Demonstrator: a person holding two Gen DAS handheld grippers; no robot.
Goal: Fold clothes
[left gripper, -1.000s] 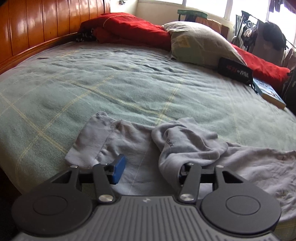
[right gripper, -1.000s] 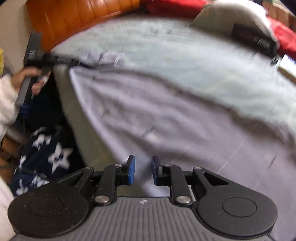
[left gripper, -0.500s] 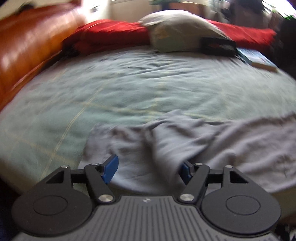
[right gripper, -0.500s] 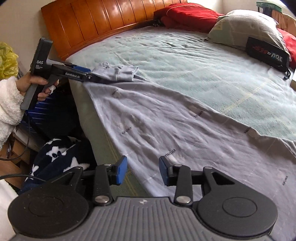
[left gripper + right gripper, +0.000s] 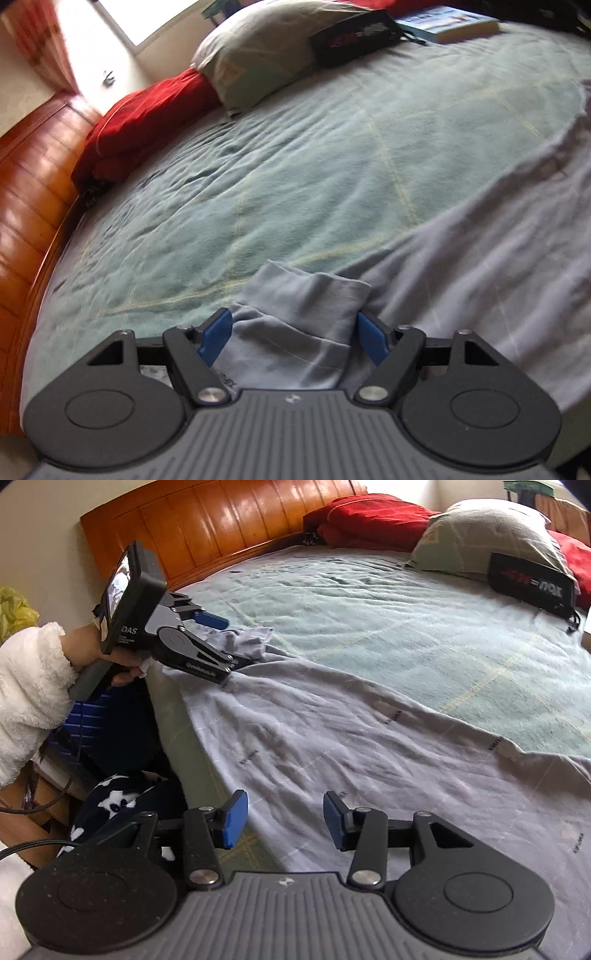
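Observation:
A long grey garment (image 5: 332, 731) lies spread along the near edge of the bed, and it also fills the right of the left wrist view as grey cloth (image 5: 480, 240). Its ribbed cuff (image 5: 295, 306) sits between the blue pads of my left gripper (image 5: 293, 339), whose jaws are opening; the pads flank the cuff without squeezing it. In the right wrist view the left gripper (image 5: 226, 648) is held by a hand at the garment's far left end. My right gripper (image 5: 282, 823) hovers over the garment's near part, its jaws opening with nothing between them.
The bed's green blanket (image 5: 406, 627) stretches back to a wooden headboard (image 5: 221, 524). A red quilt (image 5: 369, 517), a pillow (image 5: 491, 535), a black pouch (image 5: 528, 583) and a book (image 5: 450, 24) lie at the far side. A white fleece sleeve (image 5: 29, 686) and star-patterned cloth (image 5: 110, 805) are beside the bed.
The left gripper has swung sideways and rolled, its jaws widening around the cuff, and the bunched sleeve now lies drawn out. The right gripper's jaws have spread apart over the garment.

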